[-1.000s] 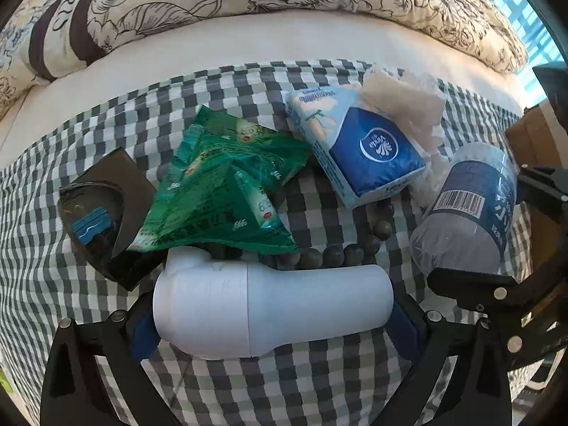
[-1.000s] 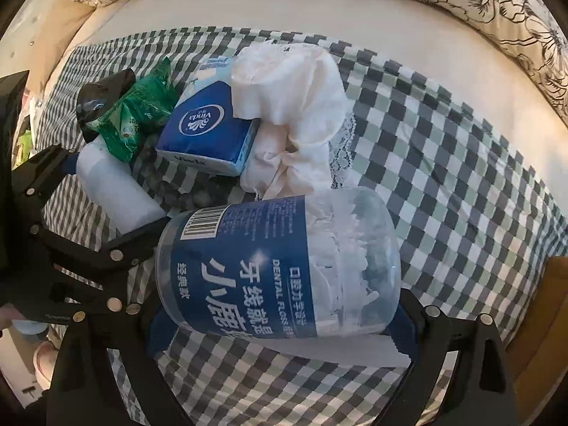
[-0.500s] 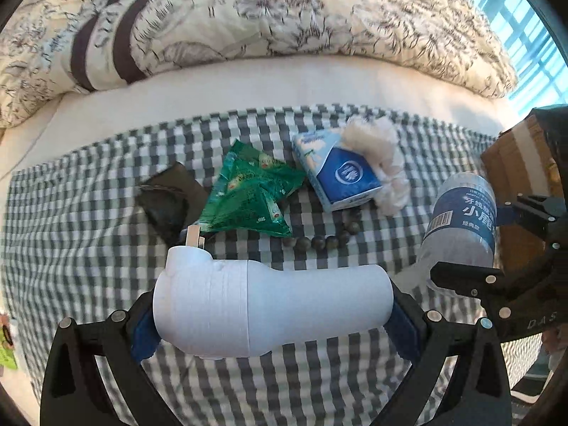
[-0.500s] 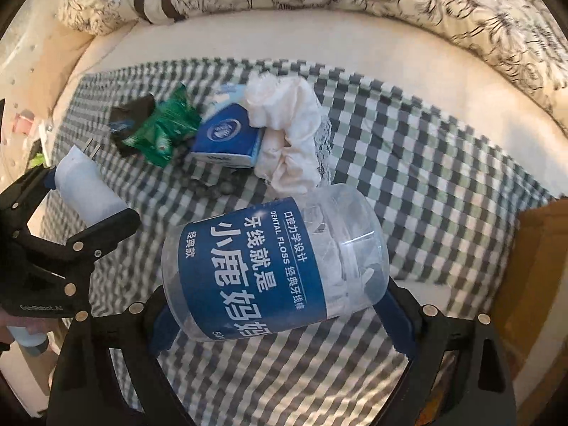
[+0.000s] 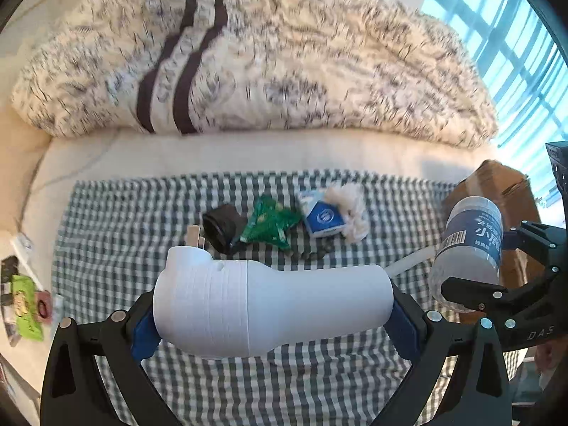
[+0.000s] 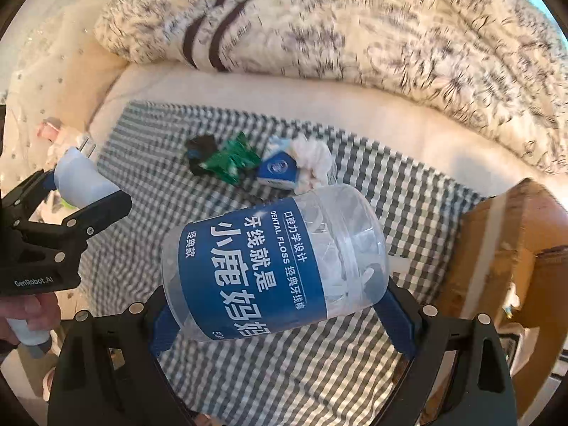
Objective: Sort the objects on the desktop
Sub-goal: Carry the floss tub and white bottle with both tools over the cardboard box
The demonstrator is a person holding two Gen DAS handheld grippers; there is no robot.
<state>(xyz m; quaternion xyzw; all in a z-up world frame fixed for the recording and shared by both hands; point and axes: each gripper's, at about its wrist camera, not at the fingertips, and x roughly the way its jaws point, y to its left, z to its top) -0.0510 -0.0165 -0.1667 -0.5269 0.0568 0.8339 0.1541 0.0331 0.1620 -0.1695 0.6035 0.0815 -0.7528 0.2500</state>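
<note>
**Bedding, cloth and box around the scene**

A floral quilt with two dark stripes fills the view from ten to two o'clock, blurred. Below it runs the cream mattress. A grey-and-white checked cloth covers the centre down to six o'clock. A brown cardboard box sits at three o'clock, touching the cloth's edge. Bright window panes show at two o'clock.

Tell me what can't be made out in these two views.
- Box inside: right view, cut off at the edge.
- Beads: left view, too small to count.
- Quilt print: both views, motion blur.
- Charger underside: left view, hidden by the left tongs.
</note>
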